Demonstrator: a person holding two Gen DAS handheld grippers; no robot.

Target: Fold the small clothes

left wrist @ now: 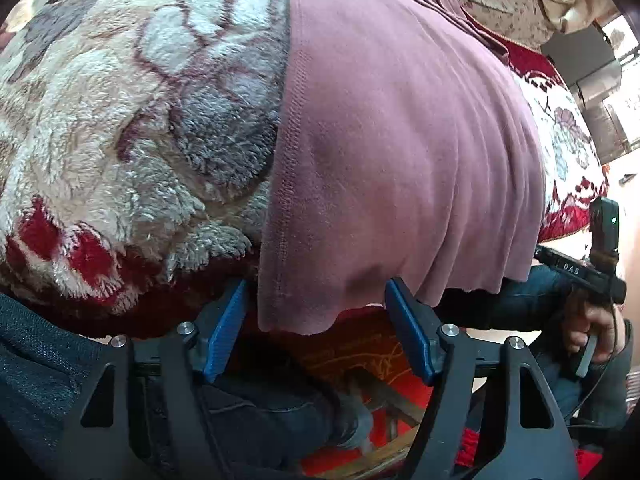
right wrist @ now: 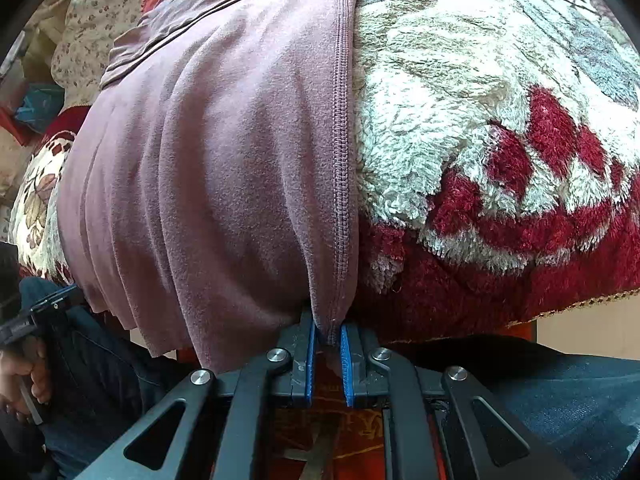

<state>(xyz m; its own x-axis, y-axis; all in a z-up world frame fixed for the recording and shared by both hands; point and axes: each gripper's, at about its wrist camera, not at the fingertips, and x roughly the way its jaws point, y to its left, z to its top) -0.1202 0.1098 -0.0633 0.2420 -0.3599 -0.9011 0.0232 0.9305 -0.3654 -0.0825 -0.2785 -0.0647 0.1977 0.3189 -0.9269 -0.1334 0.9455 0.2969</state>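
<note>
Two claws at the mauve garment (right wrist: 224, 168) hem. My right claw (right wrist: 327, 340) pinches its seamed corner. My left claw (left wrist: 316, 320) gapes around the other corner, pads clear.

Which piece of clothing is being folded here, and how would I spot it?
Find the fluffy red, cream and grey blanket covering the bed. Draped over its near edge lies the mauve garment, one stitched corner pinched by the right gripper. It is plain and smooth; everything around it is patterned or shaggy.

Dusty mauve-pink garment (left wrist: 400, 140), plain, with matching stitched hem. Fluffy blanket (left wrist: 120, 120) in cream, grey and deep red, floral-patterned. Blue pads (right wrist: 308, 360) on black grippers. Dark blue jeans (right wrist: 560, 392).
</note>
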